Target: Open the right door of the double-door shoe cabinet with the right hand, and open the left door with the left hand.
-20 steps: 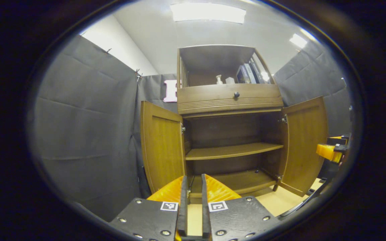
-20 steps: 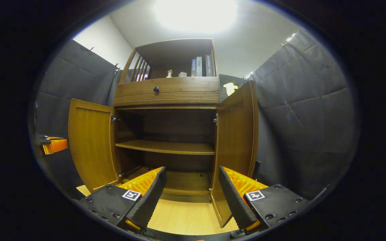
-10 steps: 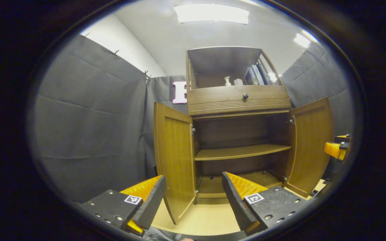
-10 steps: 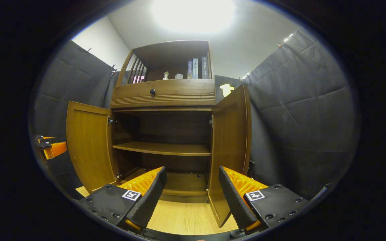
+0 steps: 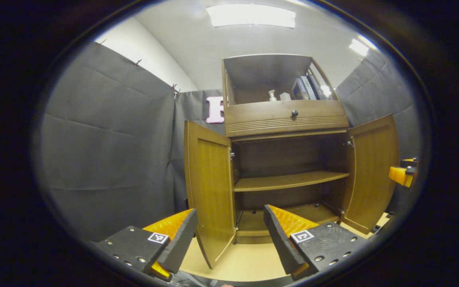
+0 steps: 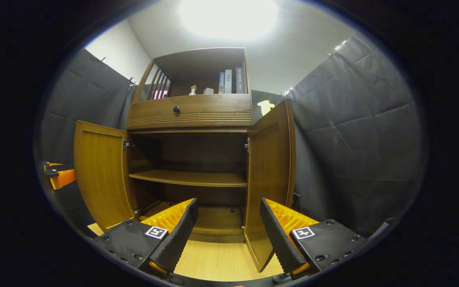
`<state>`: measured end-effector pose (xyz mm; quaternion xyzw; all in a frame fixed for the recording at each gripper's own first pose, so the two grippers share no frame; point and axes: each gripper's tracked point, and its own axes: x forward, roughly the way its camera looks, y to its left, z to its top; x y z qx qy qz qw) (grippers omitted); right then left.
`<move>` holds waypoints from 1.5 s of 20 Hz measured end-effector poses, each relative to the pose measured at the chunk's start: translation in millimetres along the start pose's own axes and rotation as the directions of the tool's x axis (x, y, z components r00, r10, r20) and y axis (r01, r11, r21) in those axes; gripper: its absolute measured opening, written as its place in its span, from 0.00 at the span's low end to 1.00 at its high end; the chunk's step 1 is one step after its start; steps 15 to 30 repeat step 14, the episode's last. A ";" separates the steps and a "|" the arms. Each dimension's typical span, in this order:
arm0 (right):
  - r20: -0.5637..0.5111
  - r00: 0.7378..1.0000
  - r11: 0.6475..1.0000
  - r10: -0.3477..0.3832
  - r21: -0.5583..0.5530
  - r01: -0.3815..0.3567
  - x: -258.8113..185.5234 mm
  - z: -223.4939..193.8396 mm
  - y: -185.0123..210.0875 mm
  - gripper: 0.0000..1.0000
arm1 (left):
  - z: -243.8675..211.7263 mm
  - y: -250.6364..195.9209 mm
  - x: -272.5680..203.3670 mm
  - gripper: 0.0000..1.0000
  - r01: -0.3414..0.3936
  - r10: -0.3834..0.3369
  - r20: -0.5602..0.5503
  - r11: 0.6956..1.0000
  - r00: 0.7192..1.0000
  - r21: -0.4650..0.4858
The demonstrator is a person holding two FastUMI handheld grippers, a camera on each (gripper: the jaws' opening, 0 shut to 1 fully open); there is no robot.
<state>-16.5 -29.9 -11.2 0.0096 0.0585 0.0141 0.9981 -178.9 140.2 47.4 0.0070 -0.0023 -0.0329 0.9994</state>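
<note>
Shoe cabinet (image 5: 285,119): ahead of us, on the wood floor.
Left door (image 5: 209,187): swung open.
Right door (image 6: 269,175): swung open.
Left hand-held gripper (image 5: 229,239): fingers apart, empty.
Right hand-held gripper (image 6: 228,235): fingers apart, empty.

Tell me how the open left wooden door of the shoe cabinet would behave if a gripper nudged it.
The brown wooden left door is a rigid panel, so it would likely move as one piece without flexing. It hangs on metal hinges at its inner edge, so a push probably swings it rather than slides it. Already standing wide open with nothing touching it, it should turn freely.
</note>
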 end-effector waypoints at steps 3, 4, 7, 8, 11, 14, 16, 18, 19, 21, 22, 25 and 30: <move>0.000 1.000 1.000 0.001 0.000 -0.001 2.1 0.2 2.2 0.97 | 1.2 2.7 3.6 0.96 -0.006 0.006 0.006 1.000 1.000 -0.004; 0.000 1.000 1.000 0.002 -0.001 -0.002 2.3 0.2 2.7 0.98 | 1.7 2.4 3.5 0.96 -0.006 0.006 0.007 1.000 1.000 -0.003; 0.004 1.000 1.000 0.005 0.002 -0.005 4.6 1.7 4.6 0.98 | 1.8 2.9 3.7 0.96 -0.007 0.007 0.009 1.000 1.000 0.001; 0.001 1.000 1.000 0.007 0.002 -0.007 5.7 -0.1 5.8 0.97 | 2.3 3.3 4.1 0.96 -0.008 0.008 0.010 1.000 1.000 0.002; -0.001 1.000 1.000 0.007 0.001 -0.007 7.6 0.1 6.5 0.98 | 2.7 3.7 5.3 0.96 -0.006 0.006 0.012 1.000 1.000 0.001; 0.003 1.000 1.000 0.006 -0.002 -0.006 9.5 0.5 7.0 0.98 | 2.6 3.5 6.5 0.96 -0.002 0.002 0.011 1.000 1.000 -0.003; 0.003 1.000 1.000 0.006 -0.002 -0.006 9.5 0.5 7.0 0.98 | 2.6 3.5 6.5 0.96 -0.002 0.002 0.011 1.000 1.000 -0.003; 0.003 1.000 1.000 0.006 -0.002 -0.006 9.5 0.5 7.0 0.98 | 2.6 3.5 6.5 0.96 -0.002 0.002 0.011 1.000 1.000 -0.003; 0.003 1.000 1.000 0.006 -0.002 -0.006 9.5 0.5 7.0 0.98 | 2.6 3.5 6.5 0.96 -0.002 0.002 0.011 1.000 1.000 -0.003; 0.003 1.000 1.000 0.006 -0.002 -0.006 9.5 0.5 7.0 0.98 | 2.6 3.5 6.5 0.96 -0.002 0.002 0.011 1.000 1.000 -0.003; 0.003 1.000 1.000 0.006 -0.002 -0.006 9.5 0.5 7.0 0.98 | 2.6 3.5 6.5 0.96 -0.002 0.002 0.011 1.000 1.000 -0.003; 0.003 1.000 1.000 0.006 -0.002 -0.006 9.5 0.5 7.0 0.98 | 2.6 3.5 6.5 0.96 -0.002 0.002 0.011 1.000 1.000 -0.003; 0.003 1.000 1.000 0.006 -0.002 -0.006 9.5 0.5 7.0 0.98 | 2.6 3.5 6.5 0.96 -0.002 0.002 0.011 1.000 1.000 -0.003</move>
